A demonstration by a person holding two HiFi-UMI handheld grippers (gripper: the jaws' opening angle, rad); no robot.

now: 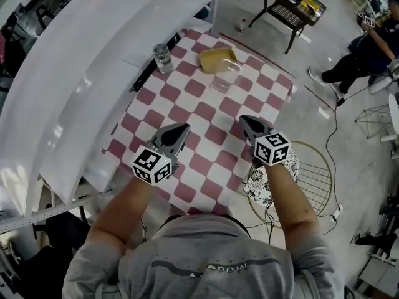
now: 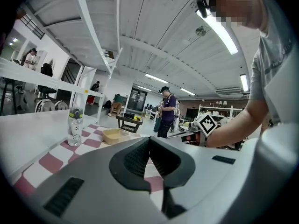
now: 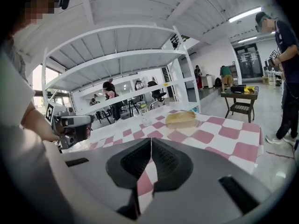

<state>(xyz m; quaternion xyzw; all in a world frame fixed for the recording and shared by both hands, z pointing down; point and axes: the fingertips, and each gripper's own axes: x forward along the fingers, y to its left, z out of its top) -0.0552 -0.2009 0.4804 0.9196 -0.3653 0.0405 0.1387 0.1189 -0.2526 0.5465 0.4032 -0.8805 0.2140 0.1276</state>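
Over the bench's (image 1: pixel 209 157) near half, the left claw (image 1: pixel 182 129) and right claw (image 1: pixel 244 119) are held closed on nothing. Well ahead, a clear cup (image 1: pixel 225 78) is set just beside a tray (image 1: pixel 217 59). Being light, it could be toppled if struck by a closed claw.

One bottle (image 1: pixel 163 58), one yellow tray (image 1: pixel 219 58), one glass (image 1: pixel 225 78).

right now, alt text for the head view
From above, a person holds a left hand-held gripper and a right hand-held gripper, both shut and empty, over a pink-checked table. Beyond them stand a yellow tray, a clear glass and a water bottle.
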